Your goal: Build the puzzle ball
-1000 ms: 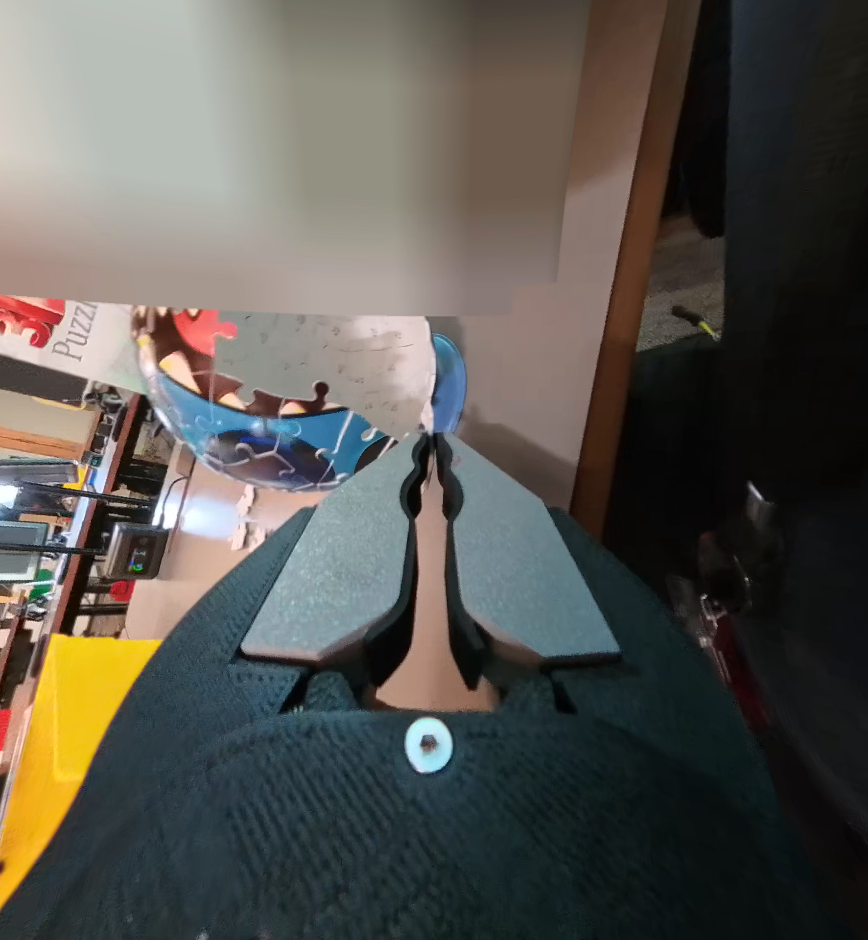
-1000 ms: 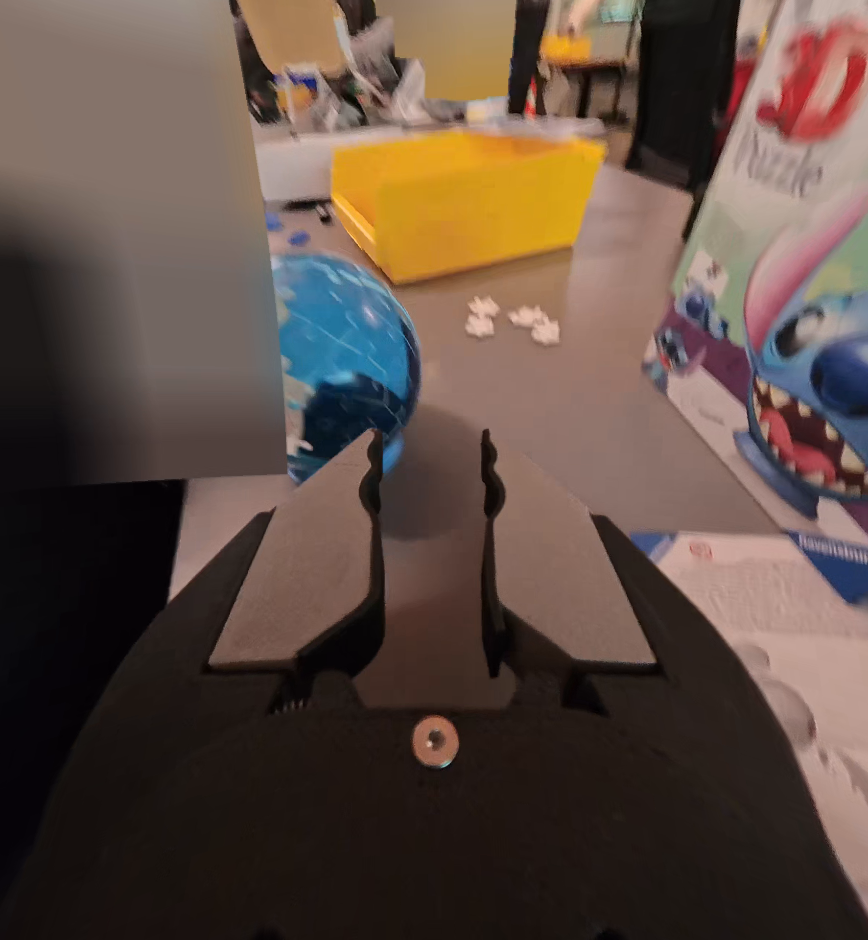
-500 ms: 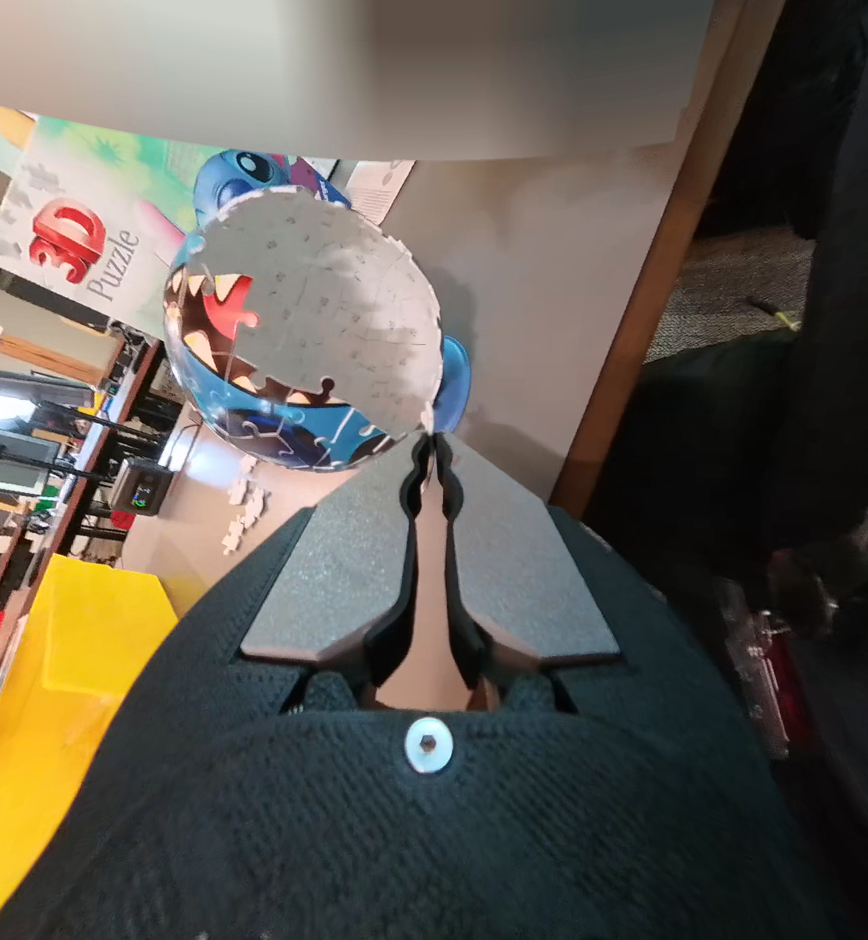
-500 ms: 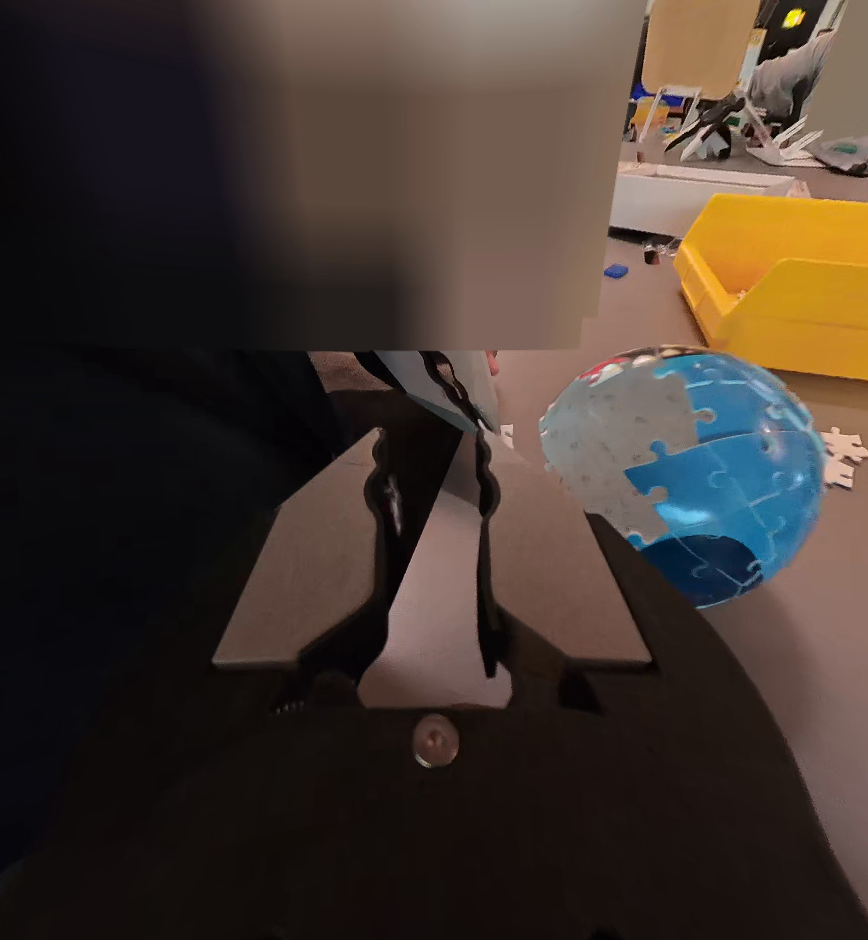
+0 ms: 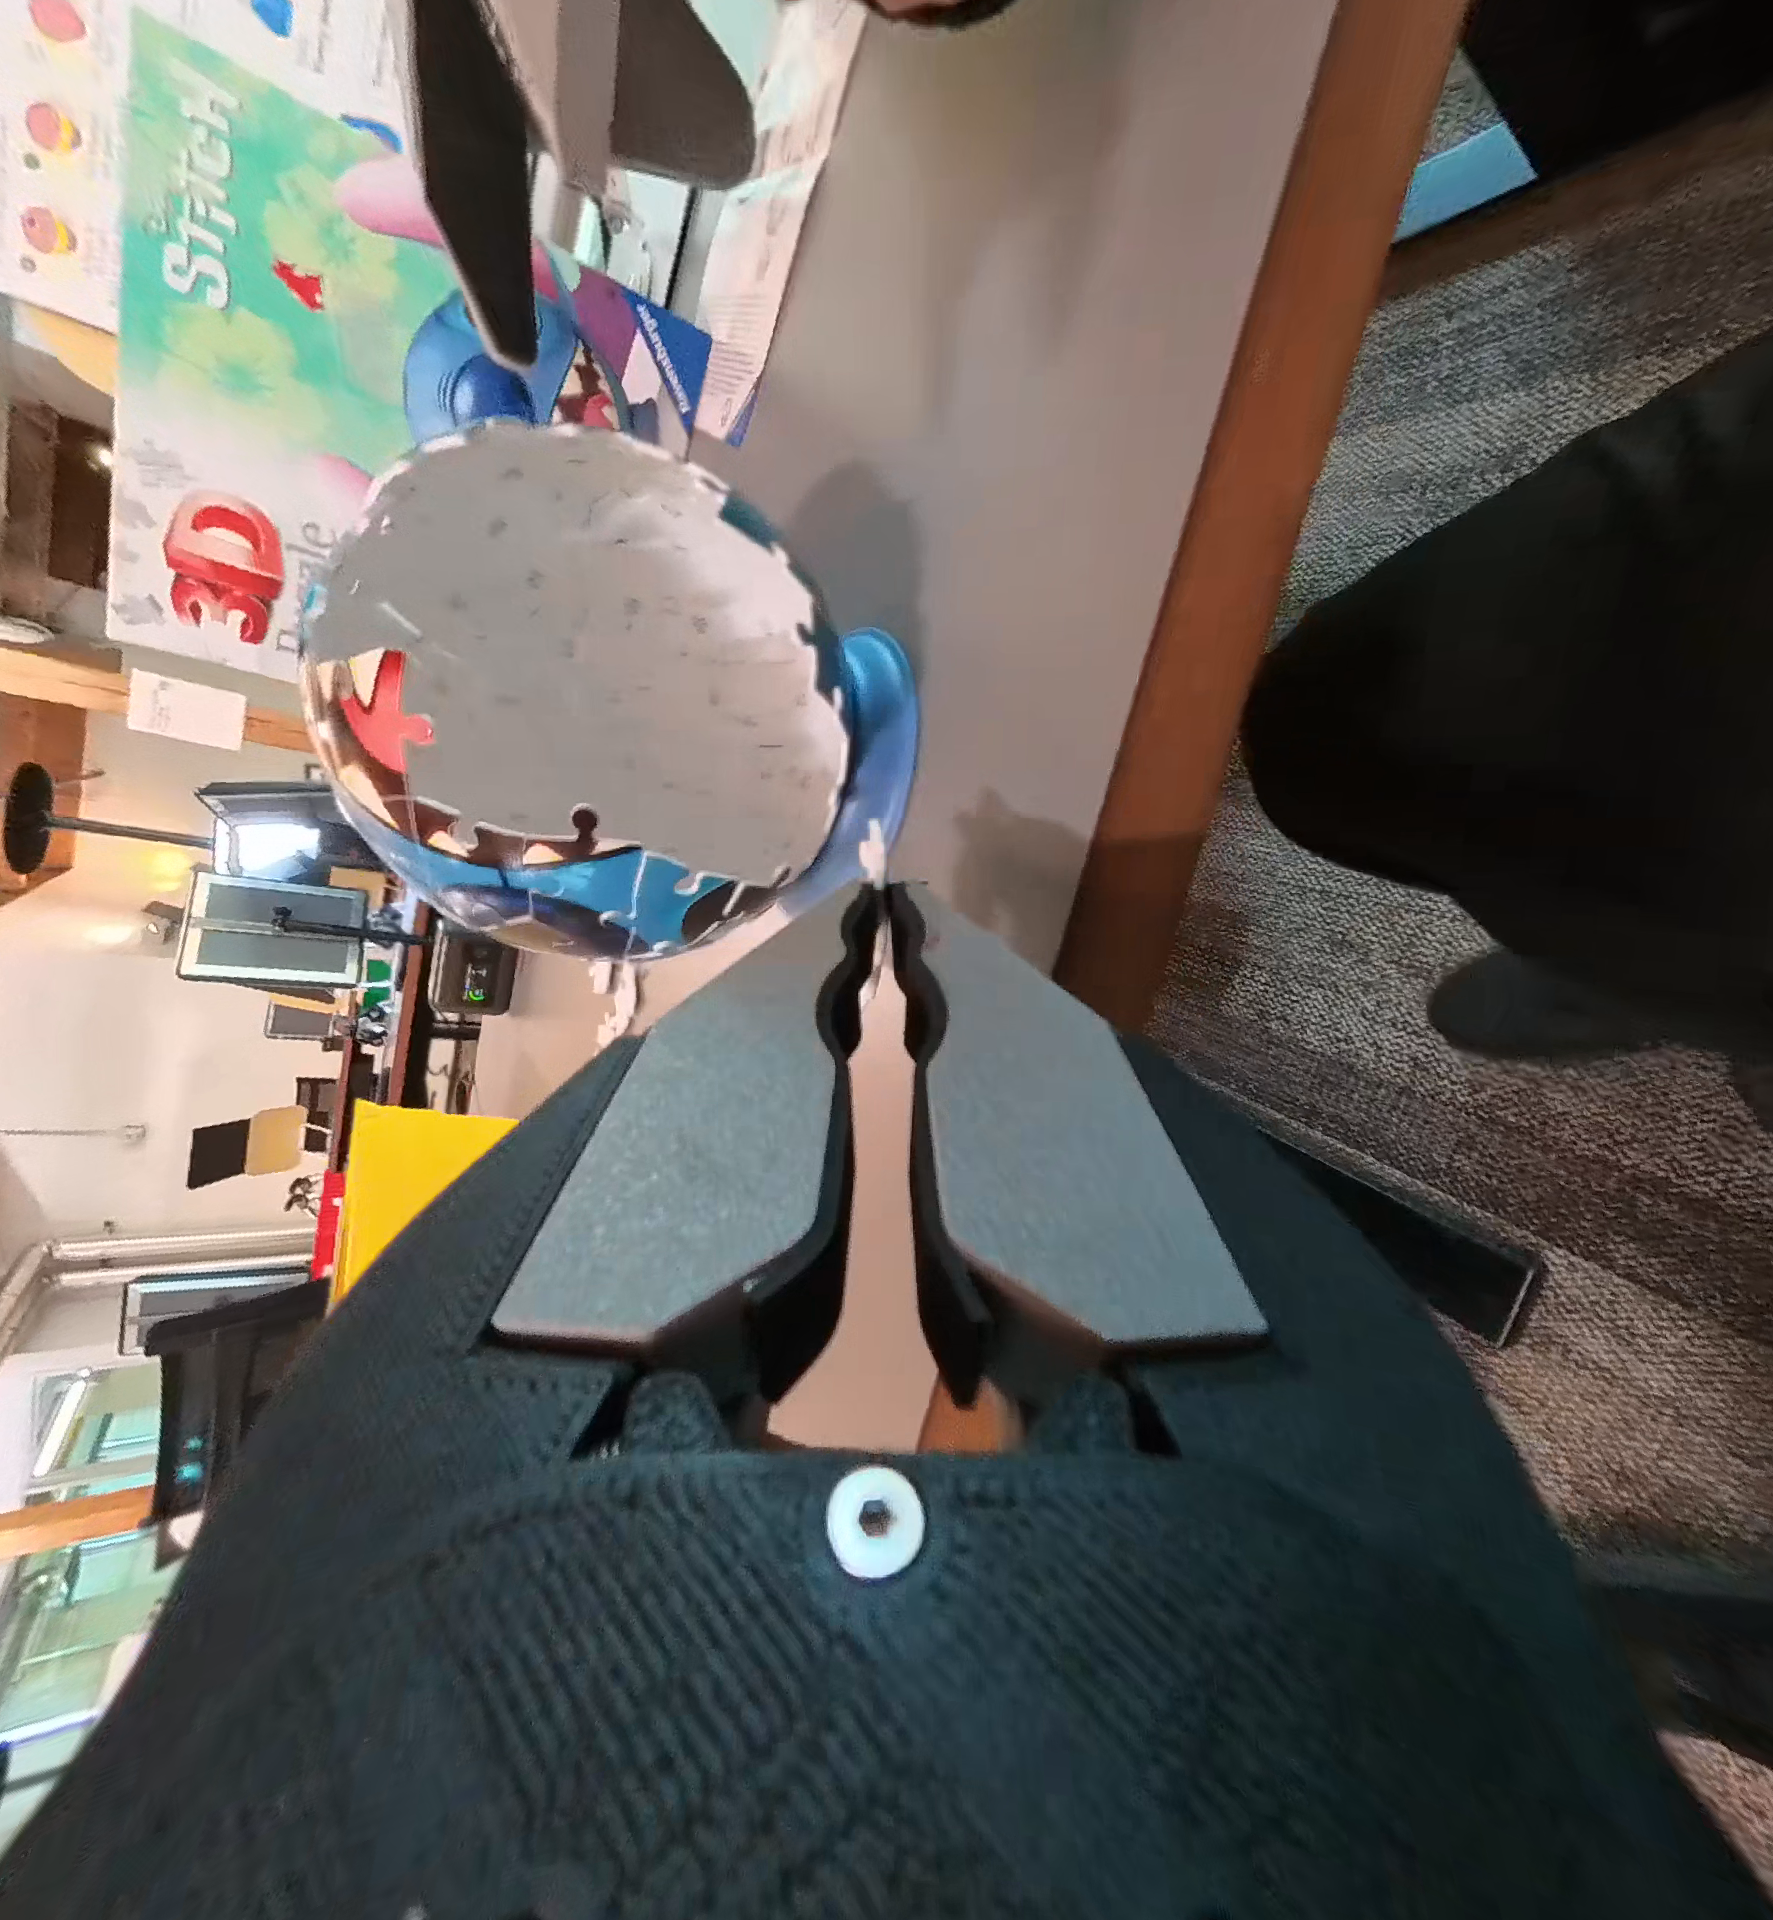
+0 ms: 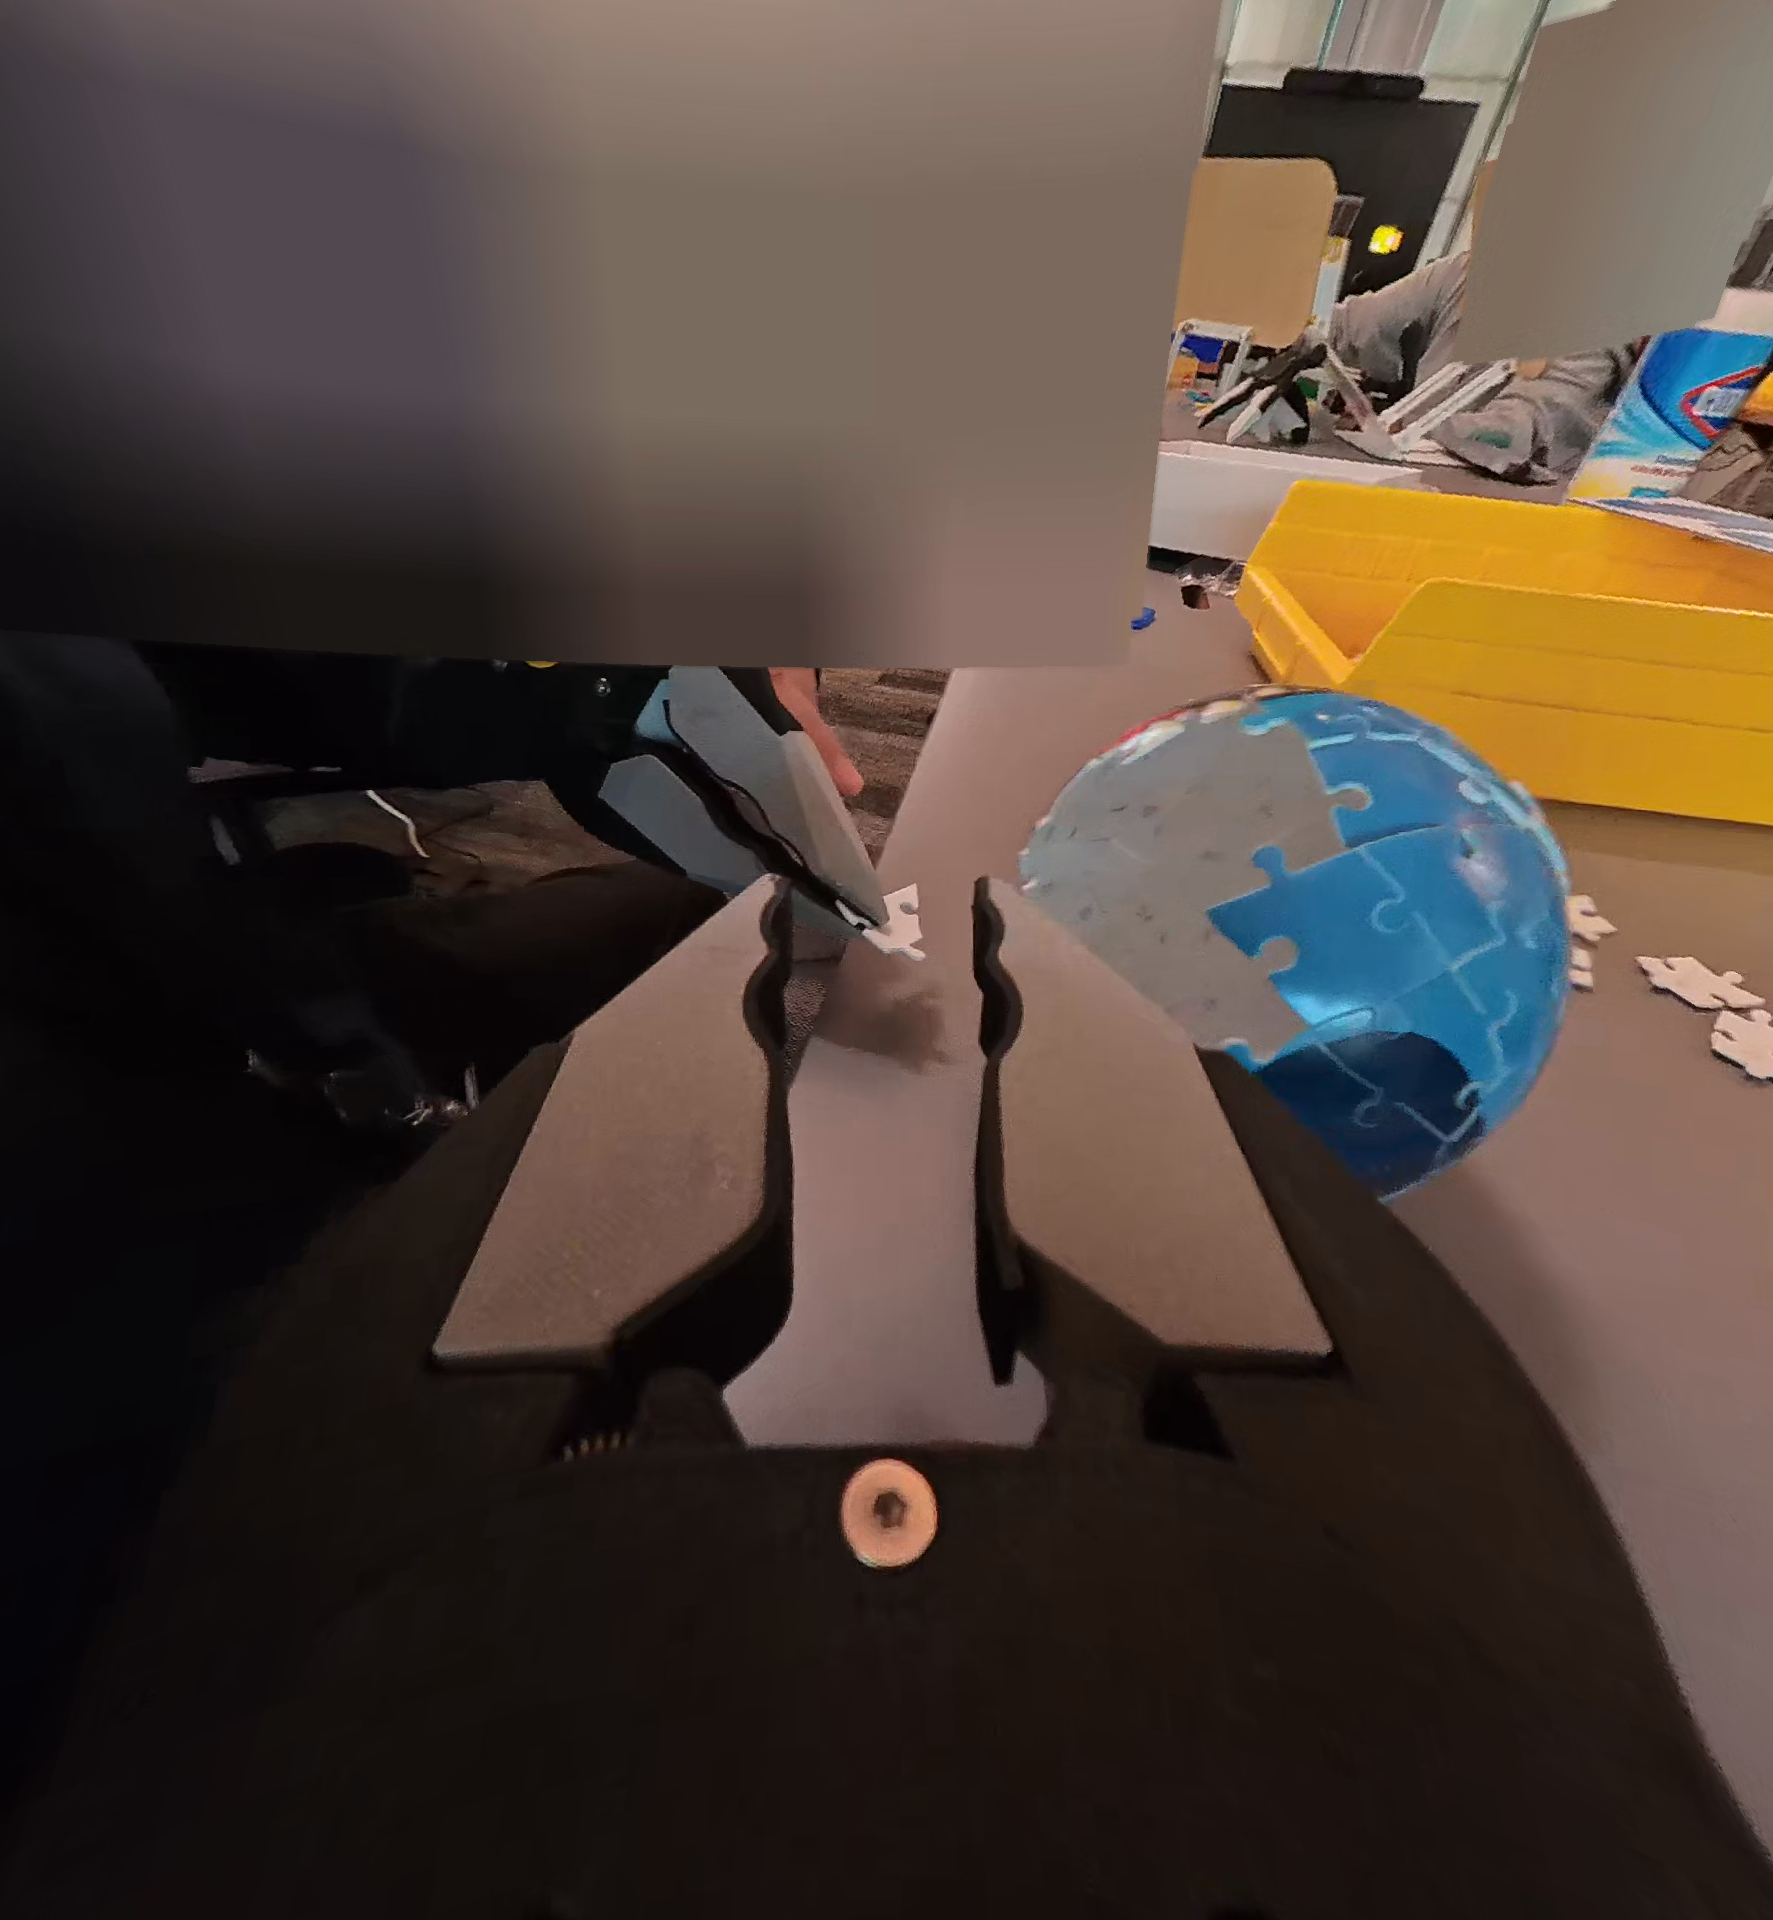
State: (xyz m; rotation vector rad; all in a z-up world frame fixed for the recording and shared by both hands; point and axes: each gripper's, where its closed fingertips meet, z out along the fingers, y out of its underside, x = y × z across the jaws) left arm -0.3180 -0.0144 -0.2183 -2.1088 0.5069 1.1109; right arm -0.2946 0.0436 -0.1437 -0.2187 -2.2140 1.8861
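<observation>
The left tool [image 5: 883, 902] is closed on a small white puzzle piece [image 6: 897, 921], held above the grey bench [image 6: 1484, 1351] near its edge; the right tool [image 6: 877, 914] gapes empty just before that piece; the half-built puzzle ball [image 6: 1381, 935] rests on the bench just right of both; loose pieces [image 6: 1723, 1003] lie beyond it, before a yellow bin [image 6: 1588, 707]

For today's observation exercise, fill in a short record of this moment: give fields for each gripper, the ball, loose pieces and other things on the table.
left gripper: fingers shut on a white puzzle piece, held above the table
right gripper: fingers open, empty, facing that piece
puzzle ball: partly built, blue outside, grey inner faces showing, resting on the table
loose pieces: white, beside the ball
yellow bin: behind the ball
puzzle box: standing beyond the ball
</observation>
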